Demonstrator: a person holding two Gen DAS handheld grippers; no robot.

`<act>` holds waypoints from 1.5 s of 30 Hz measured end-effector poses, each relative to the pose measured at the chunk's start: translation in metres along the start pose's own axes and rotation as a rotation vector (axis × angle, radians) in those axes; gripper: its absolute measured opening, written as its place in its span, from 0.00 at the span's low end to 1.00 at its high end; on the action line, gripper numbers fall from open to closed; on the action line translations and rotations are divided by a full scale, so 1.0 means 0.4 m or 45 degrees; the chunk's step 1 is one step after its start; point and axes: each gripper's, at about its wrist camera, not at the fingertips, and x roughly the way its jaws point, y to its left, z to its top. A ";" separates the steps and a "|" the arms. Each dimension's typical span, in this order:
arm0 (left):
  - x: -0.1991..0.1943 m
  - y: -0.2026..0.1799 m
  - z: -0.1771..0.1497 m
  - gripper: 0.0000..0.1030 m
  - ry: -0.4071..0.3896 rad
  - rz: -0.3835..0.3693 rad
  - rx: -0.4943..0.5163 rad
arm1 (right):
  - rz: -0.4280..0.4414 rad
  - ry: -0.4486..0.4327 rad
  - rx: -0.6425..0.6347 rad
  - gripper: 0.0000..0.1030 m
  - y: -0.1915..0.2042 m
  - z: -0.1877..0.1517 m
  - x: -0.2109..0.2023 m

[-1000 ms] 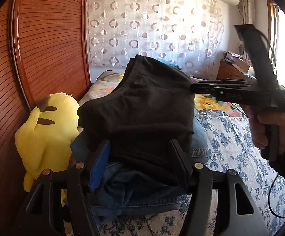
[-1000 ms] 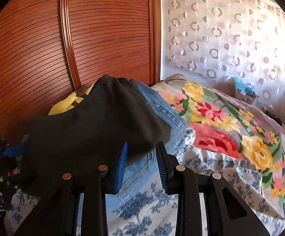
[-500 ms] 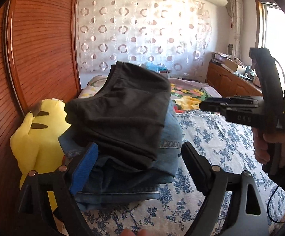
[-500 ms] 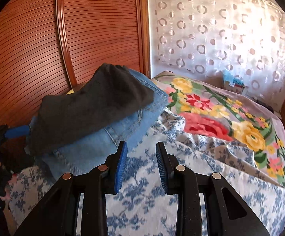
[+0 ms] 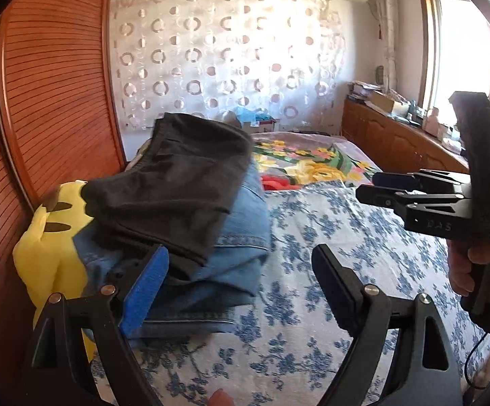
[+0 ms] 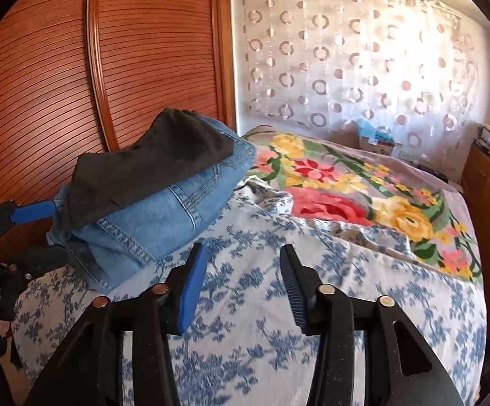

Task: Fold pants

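Observation:
Folded black pants [image 5: 173, 182] lie on top of a stack of folded blue jeans [image 5: 241, 223] at the left side of the bed. The black pants [image 6: 150, 162] and the jeans [image 6: 163, 216] also show in the right wrist view. My left gripper [image 5: 241, 270] is open and empty, just in front of the stack, its blue pad beside the stack's near corner. My right gripper [image 6: 241, 267] is open and empty, above the bedspread to the right of the stack. It also shows in the left wrist view [image 5: 373, 186], held by a hand.
A blue-flowered bedspread [image 5: 329, 270] covers the near bed, with a bright floral blanket [image 6: 346, 182] beyond it. A yellow plush toy [image 5: 48, 247] sits left of the stack against the wooden slatted wardrobe [image 6: 75, 84]. A wooden cabinet [image 5: 397, 138] stands at the right under the window.
Both grippers have let go of the black pants and pulled back from the stack. The left jaws opened wide and the right jaws opened further. The pants now rest on the jeans.

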 end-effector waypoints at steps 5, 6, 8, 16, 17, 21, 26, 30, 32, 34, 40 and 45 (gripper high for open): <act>0.008 -0.047 -0.015 0.84 0.028 -0.026 0.024 | -0.045 -0.008 0.034 0.58 0.021 -0.062 -0.062; 0.009 -0.056 -0.018 0.84 0.035 -0.023 0.031 | -0.052 -0.002 0.042 0.58 0.025 -0.074 -0.073; 0.014 -0.069 -0.027 0.84 0.048 -0.016 0.040 | -0.068 0.003 0.051 0.59 0.026 -0.098 -0.092; 0.012 -0.110 -0.077 0.84 0.075 -0.074 0.013 | -0.157 0.019 0.101 0.60 0.043 -0.159 -0.148; 0.006 -0.117 -0.085 0.84 0.070 -0.078 0.012 | -0.168 0.021 0.104 0.60 0.046 -0.162 -0.153; -0.012 -0.135 -0.108 0.84 0.077 -0.100 0.007 | -0.174 0.024 0.153 0.60 0.051 -0.195 -0.187; -0.058 -0.163 -0.132 0.84 0.073 -0.105 0.013 | -0.195 0.020 0.188 0.60 0.052 -0.241 -0.254; -0.097 -0.191 -0.140 0.84 0.057 -0.123 0.020 | -0.213 0.004 0.207 0.60 0.059 -0.270 -0.316; -0.113 -0.203 -0.140 0.84 0.054 -0.133 0.023 | -0.213 -0.002 0.214 0.60 0.049 -0.282 -0.342; -0.133 -0.215 -0.139 0.84 0.043 -0.141 0.035 | -0.223 -0.007 0.215 0.60 0.046 -0.290 -0.371; -0.186 -0.250 -0.114 0.84 -0.003 -0.141 0.053 | -0.253 -0.052 0.195 0.60 0.047 -0.300 -0.443; -0.220 -0.263 -0.093 0.84 -0.043 -0.139 0.050 | -0.284 -0.112 0.191 0.60 0.052 -0.301 -0.501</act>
